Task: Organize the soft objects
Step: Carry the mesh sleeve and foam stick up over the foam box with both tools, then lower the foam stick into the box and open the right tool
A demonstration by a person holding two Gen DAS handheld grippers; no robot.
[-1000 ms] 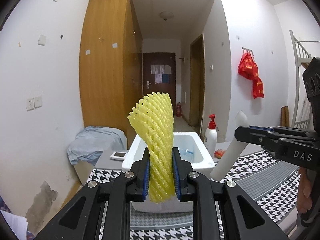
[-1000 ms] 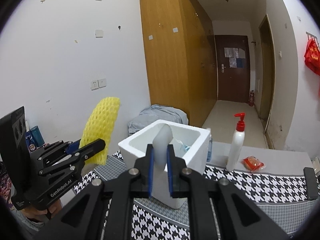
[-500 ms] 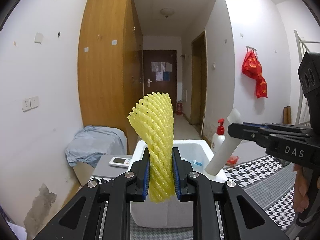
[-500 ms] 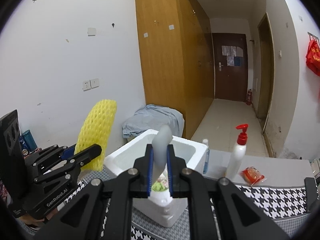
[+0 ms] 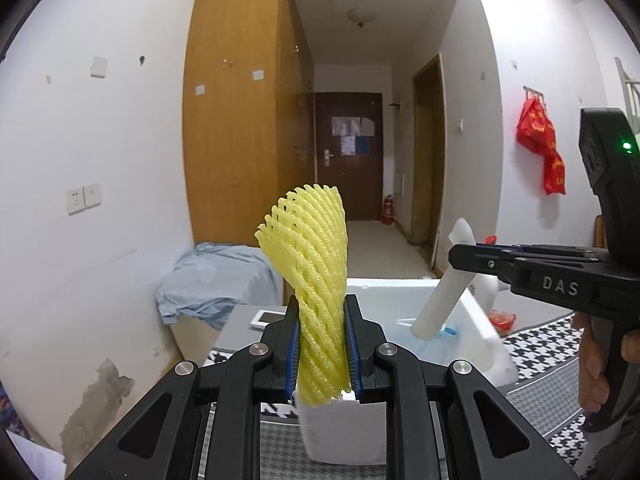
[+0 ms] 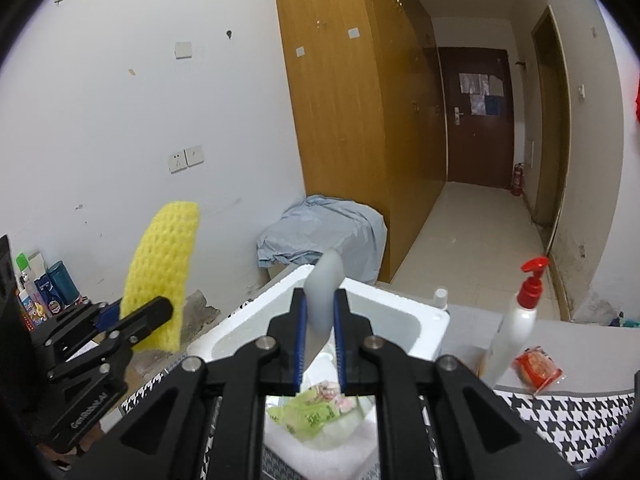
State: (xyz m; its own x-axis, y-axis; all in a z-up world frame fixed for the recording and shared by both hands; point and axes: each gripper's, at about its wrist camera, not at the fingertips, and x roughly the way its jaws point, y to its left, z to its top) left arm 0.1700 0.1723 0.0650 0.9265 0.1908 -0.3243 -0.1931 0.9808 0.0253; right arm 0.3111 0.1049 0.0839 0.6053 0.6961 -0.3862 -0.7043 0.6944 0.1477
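Observation:
My left gripper (image 5: pixel 322 344) is shut on a yellow foam net sleeve (image 5: pixel 310 264) that stands upright above the near edge of a white foam box (image 5: pixel 484 344). My right gripper (image 6: pixel 320 334) is shut on a white foam strip (image 6: pixel 323 296), held over the open foam box (image 6: pixel 404 316). In the left wrist view the right gripper (image 5: pixel 456 258) reaches in from the right, and the white foam strip (image 5: pixel 444 300) hangs slanted into the box. In the right wrist view the left gripper (image 6: pixel 152 314) with the yellow sleeve (image 6: pixel 162 276) is at the left. Green and pink wrappers (image 6: pixel 316 408) lie inside the box.
The box stands on a houndstooth cloth (image 6: pixel 568 420). A white pump bottle with a red top (image 6: pixel 516 320) and a red packet (image 6: pixel 536 368) sit to its right. A small white device (image 5: pixel 266 318) lies behind the box. A blue cloth heap (image 5: pixel 212 280) is by the wardrobe.
Both grippers have moved closer to the foam box. The white strip went from in front of the box to hanging over its opening, and the yellow sleeve now stands at its near edge.

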